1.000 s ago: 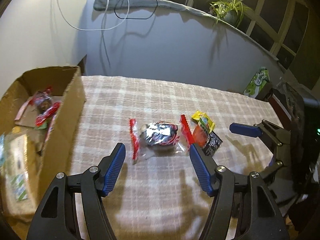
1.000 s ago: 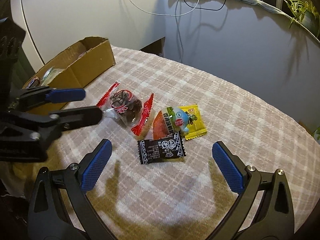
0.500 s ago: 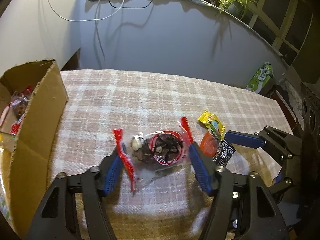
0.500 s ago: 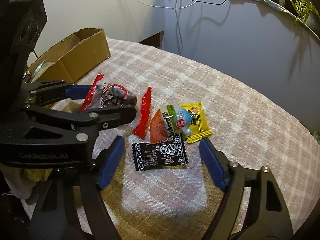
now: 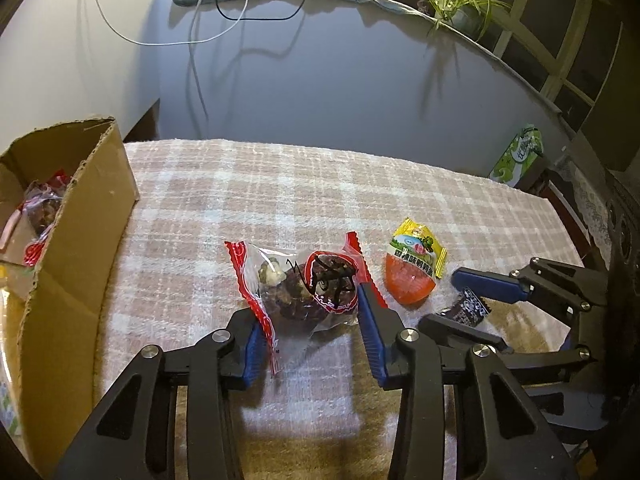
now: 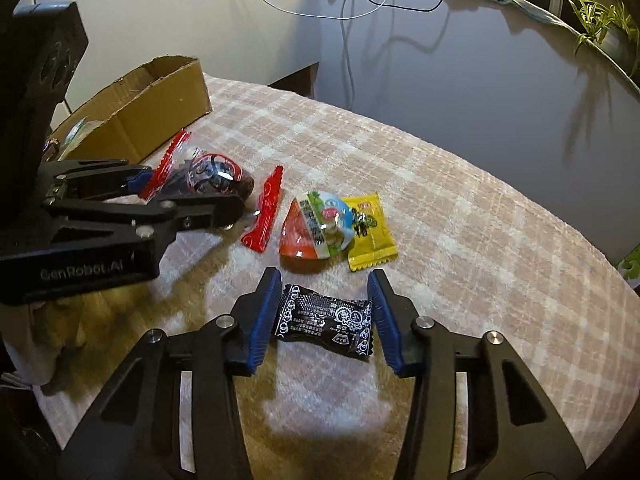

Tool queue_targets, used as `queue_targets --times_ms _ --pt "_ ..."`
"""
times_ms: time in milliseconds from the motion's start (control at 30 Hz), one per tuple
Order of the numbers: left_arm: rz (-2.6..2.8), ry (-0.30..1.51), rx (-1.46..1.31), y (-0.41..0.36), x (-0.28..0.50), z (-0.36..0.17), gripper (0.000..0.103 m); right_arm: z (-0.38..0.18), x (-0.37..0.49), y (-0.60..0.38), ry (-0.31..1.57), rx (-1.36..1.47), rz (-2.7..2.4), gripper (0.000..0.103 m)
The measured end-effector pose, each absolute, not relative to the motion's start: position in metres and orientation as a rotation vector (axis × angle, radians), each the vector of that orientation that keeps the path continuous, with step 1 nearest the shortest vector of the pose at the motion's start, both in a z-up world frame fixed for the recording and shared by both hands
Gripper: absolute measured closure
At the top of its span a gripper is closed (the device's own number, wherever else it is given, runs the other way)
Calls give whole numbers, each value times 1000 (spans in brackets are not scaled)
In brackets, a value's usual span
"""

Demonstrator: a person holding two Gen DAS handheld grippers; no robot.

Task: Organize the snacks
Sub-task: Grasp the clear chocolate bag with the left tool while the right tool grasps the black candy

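Note:
A clear packet with red ends (image 5: 308,292) (image 6: 216,172), holding a dark snack, lies crumpled between my left gripper's (image 5: 312,332) (image 6: 192,192) blue pads. The jaws are closing and press on its bent-up ends. My right gripper (image 6: 324,312) (image 5: 472,304) is closing too, its pads touching both ends of a black packet (image 6: 324,320) (image 5: 468,306). An orange jelly cup (image 5: 412,280) (image 6: 316,228) rests on a yellow packet (image 6: 368,232) between the two grippers. The cardboard box (image 5: 80,216) (image 6: 160,112) stands open at the left.
Other red-ended packets (image 5: 44,208) lie inside the box. A checked cloth (image 5: 280,184) covers the table, which ends at a grey wall behind. A green carton (image 5: 520,156) stands past the far right edge, with a potted plant (image 5: 460,4) on the ledge above.
Both grippers have come in over the snacks and narrowed their jaws. The left now squeezes the clear packet. The right pads have reached the black packet's ends.

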State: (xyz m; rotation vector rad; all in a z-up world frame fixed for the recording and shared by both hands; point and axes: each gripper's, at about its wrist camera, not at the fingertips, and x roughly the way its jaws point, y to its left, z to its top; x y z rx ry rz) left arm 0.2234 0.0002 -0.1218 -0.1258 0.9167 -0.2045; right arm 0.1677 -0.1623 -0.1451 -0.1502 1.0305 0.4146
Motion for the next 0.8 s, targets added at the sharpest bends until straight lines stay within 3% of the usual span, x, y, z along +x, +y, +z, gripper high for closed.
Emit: queue_targets --times_ms 100,167,333,800 --pt "-202 917 -139 2 223 -122 64 -146 162 -164 1027 -160 410 44" --pt "-200 915 -143 3 222 -121 64 -146 159 -166 1024 -162 403 44" --pt "-192 906 -151 6 216 -119 66 -145 155 -172 1016 -142 384 65" --pt "-190 864 -148 6 200 -103 66 -136 143 -188 991 -93 370 70"
